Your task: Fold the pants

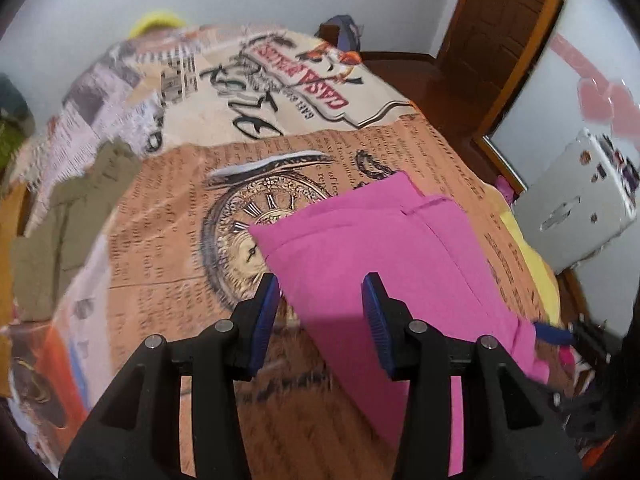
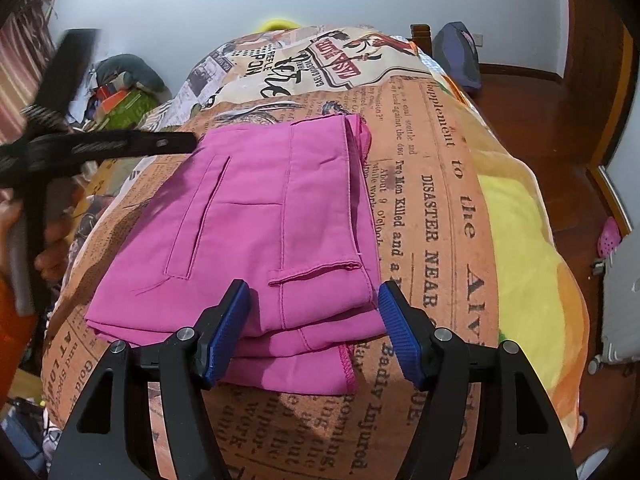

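The pink pants [image 2: 256, 236] lie folded in a flat stack on the bed's newspaper-print cover [image 2: 432, 216]. In the left wrist view the pants [image 1: 372, 248] stretch away to the right. My left gripper [image 1: 322, 284] is open and empty, hovering over the pants' near left corner. My right gripper [image 2: 314, 294] is open and empty, just above the near edge of the stack by the pocket flap. The left gripper also shows in the right wrist view [image 2: 120, 144] at the far left, beside the stack.
An olive garment [image 1: 68, 216] lies on the bed's left side. A yellow blanket [image 2: 520, 248] covers the right side. A grey suitcase [image 1: 576, 208] stands on the wooden floor at right. A clothes pile [image 2: 120, 96] sits by the far wall.
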`<state>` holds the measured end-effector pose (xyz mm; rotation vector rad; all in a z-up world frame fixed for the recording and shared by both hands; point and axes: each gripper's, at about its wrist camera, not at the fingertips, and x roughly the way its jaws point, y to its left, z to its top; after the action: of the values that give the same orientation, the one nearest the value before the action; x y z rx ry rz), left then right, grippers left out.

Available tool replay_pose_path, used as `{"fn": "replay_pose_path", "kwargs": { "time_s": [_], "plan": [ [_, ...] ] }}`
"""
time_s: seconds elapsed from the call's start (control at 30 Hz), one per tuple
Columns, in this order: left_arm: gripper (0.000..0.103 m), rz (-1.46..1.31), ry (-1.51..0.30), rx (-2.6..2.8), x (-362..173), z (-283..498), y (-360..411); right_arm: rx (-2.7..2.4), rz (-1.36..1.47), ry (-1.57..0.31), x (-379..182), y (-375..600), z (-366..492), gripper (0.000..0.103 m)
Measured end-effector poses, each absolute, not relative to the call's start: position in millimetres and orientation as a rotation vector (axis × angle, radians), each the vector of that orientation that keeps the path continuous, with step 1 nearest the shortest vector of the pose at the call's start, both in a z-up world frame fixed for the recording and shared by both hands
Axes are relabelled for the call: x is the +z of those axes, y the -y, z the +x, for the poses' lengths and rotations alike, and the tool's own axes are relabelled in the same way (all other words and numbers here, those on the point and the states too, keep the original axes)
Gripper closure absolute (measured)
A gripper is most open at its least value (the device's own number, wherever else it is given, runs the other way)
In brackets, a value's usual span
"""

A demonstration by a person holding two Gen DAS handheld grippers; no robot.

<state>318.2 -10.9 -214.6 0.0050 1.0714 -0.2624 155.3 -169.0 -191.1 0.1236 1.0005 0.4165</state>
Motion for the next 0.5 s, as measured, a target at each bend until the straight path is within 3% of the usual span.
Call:
{"fn": "replay_pose_path", "kwargs": {
  "time_s": [0.23, 0.4, 0.5],
  "plan": [
    [0.060, -0.142, -1.145, -0.324, -246, 356, 1, 0.428, 0.126, -1.004, -193, 171, 159, 0.040],
    [0.074, -0.134, -1.121, -0.366, -249, 358, 2, 0.427, 0.160, -1.015, -197, 174, 164, 0.040],
    [0.089, -0.130, -1.114, -0.366, -248, 358, 0, 0.423, 0.163, -1.020, -197, 174, 166, 0.040]
  ]
}}
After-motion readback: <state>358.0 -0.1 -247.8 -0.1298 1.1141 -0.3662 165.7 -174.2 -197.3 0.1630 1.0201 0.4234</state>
